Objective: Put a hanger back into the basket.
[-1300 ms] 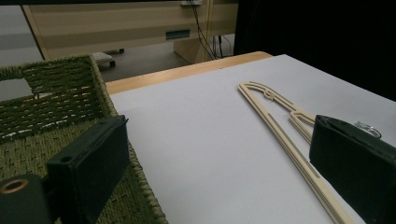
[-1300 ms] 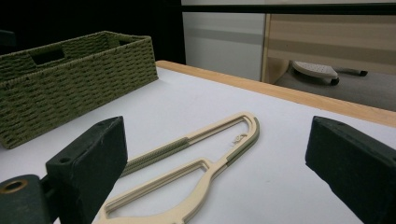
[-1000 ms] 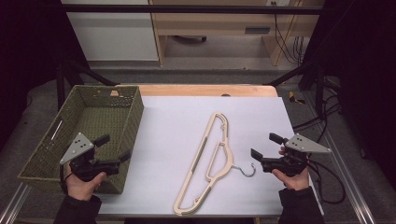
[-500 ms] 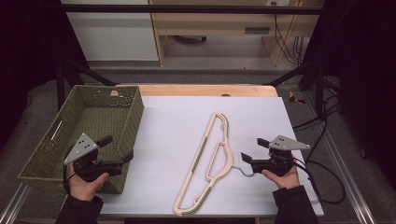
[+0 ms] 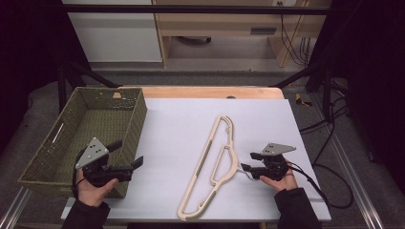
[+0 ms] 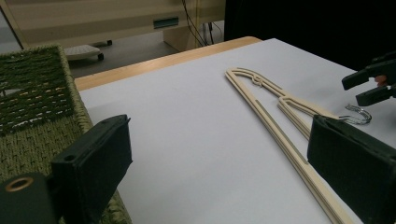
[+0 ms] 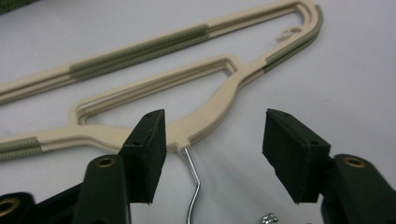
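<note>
Jaws of right gripper (image 7: pixel 212 154) (spread) straddle hanger (image 7: pixel 215 105) hook

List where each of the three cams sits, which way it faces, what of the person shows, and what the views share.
High view: above the person's side, facing forward and down on the white table; both hands come in from the bottom, left gripper by the basket, right gripper at the hanger.
Left gripper view: rides the left gripper, facing across the table between its open jaws.
Right gripper view: rides the right gripper, facing down at the hanger's neck and metal hook, jaws open either side.
Shared: all three show the hanger; the left gripper view also catches the right gripper.
</note>
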`<state>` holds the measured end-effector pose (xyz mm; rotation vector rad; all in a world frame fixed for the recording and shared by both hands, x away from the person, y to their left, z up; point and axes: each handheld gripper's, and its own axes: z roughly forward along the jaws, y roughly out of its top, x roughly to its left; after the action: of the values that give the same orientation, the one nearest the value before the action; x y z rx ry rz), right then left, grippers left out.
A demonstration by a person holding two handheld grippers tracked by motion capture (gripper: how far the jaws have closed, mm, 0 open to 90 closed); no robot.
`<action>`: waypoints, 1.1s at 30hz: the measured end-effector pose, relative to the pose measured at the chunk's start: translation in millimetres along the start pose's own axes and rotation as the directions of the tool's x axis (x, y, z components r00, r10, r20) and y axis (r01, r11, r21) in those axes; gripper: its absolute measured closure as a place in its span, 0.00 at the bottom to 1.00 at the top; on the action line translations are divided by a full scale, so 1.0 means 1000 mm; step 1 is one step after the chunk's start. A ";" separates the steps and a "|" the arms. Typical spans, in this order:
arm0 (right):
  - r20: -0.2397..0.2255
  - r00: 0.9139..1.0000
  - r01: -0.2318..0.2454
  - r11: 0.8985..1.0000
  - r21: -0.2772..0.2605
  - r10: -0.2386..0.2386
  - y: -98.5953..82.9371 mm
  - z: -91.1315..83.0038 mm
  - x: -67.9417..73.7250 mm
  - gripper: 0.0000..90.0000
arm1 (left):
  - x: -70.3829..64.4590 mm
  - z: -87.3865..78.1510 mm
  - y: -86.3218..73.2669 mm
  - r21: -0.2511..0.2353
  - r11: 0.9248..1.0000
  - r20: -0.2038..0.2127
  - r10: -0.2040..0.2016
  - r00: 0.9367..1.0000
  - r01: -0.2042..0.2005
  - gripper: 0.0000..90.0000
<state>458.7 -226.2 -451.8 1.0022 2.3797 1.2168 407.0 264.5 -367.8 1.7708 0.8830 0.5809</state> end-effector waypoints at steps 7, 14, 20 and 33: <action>-0.022 0.999 0.037 0.997 0.066 -0.036 -0.007 0.016 0.000 0.63 | -0.007 0.006 -0.001 0.014 1.000 0.022 0.013 1.000 -0.013 0.08; -0.077 0.995 0.071 0.991 0.118 -0.062 -0.010 0.025 -0.002 0.81 | -0.015 0.011 -0.002 0.027 0.999 0.041 0.020 0.999 -0.021 0.08; -0.141 0.988 0.076 0.989 0.126 -0.058 -0.011 0.027 -0.005 0.94 | -0.020 0.017 -0.003 0.043 0.999 0.056 0.031 0.998 -0.034 0.08; -0.197 0.978 0.082 0.993 0.088 -0.064 -0.003 0.019 -0.007 0.99 | -0.036 0.029 -0.004 0.073 0.996 0.089 0.044 0.995 -0.050 0.10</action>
<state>472.0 -220.8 -466.1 0.8494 2.6221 1.2352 405.4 219.7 -380.9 1.8744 0.8138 0.5027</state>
